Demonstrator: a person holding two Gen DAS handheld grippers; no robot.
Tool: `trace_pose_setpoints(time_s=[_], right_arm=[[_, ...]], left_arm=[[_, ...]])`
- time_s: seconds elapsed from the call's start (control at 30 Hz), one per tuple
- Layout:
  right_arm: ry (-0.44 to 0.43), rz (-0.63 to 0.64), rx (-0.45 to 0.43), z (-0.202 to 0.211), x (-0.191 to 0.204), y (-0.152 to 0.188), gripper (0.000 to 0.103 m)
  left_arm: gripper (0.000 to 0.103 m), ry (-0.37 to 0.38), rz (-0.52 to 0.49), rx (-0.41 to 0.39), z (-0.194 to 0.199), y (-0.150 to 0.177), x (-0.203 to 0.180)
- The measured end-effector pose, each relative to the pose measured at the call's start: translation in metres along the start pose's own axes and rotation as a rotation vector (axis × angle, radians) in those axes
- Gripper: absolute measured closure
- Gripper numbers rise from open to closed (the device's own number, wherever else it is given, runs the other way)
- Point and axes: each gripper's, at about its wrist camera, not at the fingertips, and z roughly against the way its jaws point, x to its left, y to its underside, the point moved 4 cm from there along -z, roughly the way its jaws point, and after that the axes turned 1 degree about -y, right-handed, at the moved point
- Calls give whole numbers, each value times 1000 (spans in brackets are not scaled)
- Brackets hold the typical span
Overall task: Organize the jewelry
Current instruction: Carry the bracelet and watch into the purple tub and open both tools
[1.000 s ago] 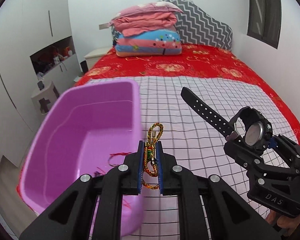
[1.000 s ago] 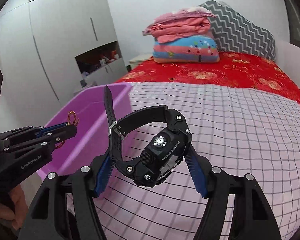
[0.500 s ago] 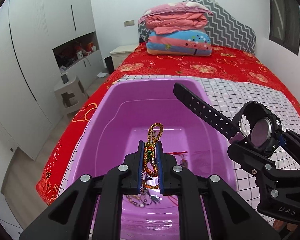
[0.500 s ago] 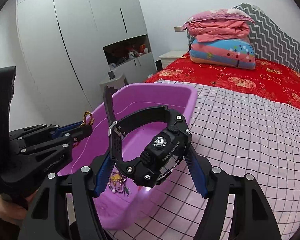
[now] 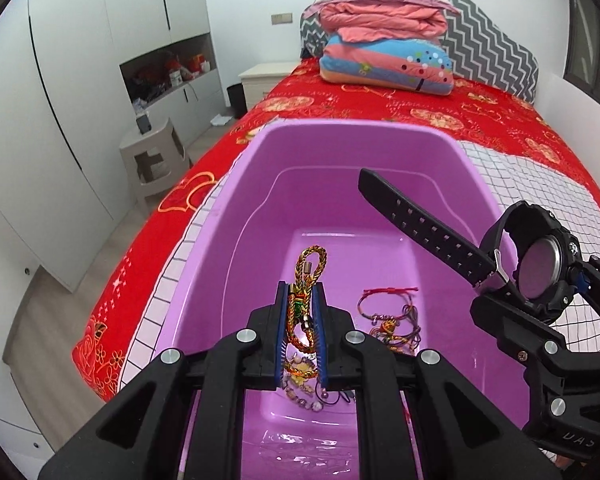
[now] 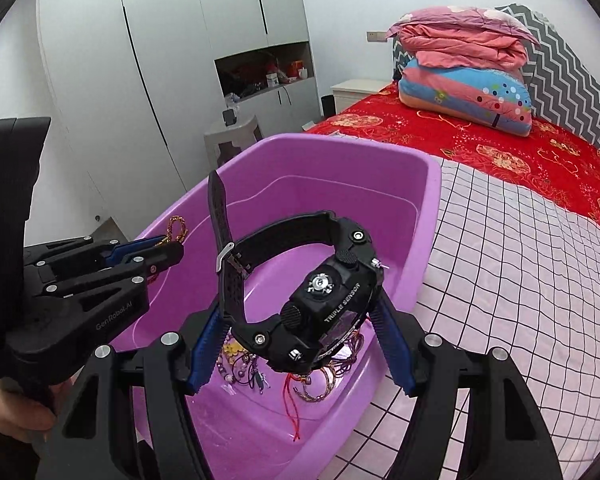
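Note:
My left gripper [image 5: 301, 322] is shut on a gold braided bracelet [image 5: 305, 276] and holds it above the inside of the purple plastic tub [image 5: 332, 140]. My right gripper [image 6: 296, 344] is shut on a black digital watch [image 6: 324, 300], held over the tub's right side, its strap sticking up. In the left wrist view the watch [image 5: 540, 264] and the right gripper [image 5: 556, 320] are at the right. Several string and bead bracelets [image 5: 388, 316] lie on the tub floor; they also show in the right wrist view [image 6: 244, 368]. The left gripper [image 6: 156, 252] is at the left there.
The tub [image 6: 428, 184] sits on a pink checked sheet [image 6: 520, 280] over a red bedspread [image 5: 420, 108]. Folded quilts [image 5: 388, 56] lie at the bed's head. White wardrobes [image 6: 180, 60], a grey stool [image 5: 152, 156] and a nightstand [image 5: 264, 76] stand left of the bed.
Both grippers have moved left from over the checked sheet to over the tub, each keeping its hold. The jewelry on the tub floor has come into view.

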Motion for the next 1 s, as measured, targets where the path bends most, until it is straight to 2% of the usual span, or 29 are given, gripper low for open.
trace_pose_setpoints(time_s=[0.5, 0.67, 0.7, 0.73, 0.77, 0.8, 0.83, 1.0], right_arm=[[16, 15, 58, -21, 1, 4, 37], [23, 24, 67, -23, 2, 4, 36], [23, 22, 73, -24, 2, 4, 36], [22, 19, 82, -24, 2, 3, 36], [23, 17, 88, -24, 2, 3, 35], [24, 17, 97, -24, 3, 3, 35], [27, 22, 105, -24, 3, 3, 35], [65, 37, 78, -16, 4, 2, 34]], left_arm=[[91, -11, 8, 63, -20, 9, 8], [86, -26, 7, 73, -22, 11, 9], [78, -40, 4, 73, -21, 11, 9], [61, -53, 3, 71, -20, 10, 10], [49, -66, 4, 64, -18, 9, 11], [28, -78, 8, 51, -14, 8, 13], [22, -87, 13, 36, -10, 6, 15], [17, -90, 29, 37, -4, 2, 19]])
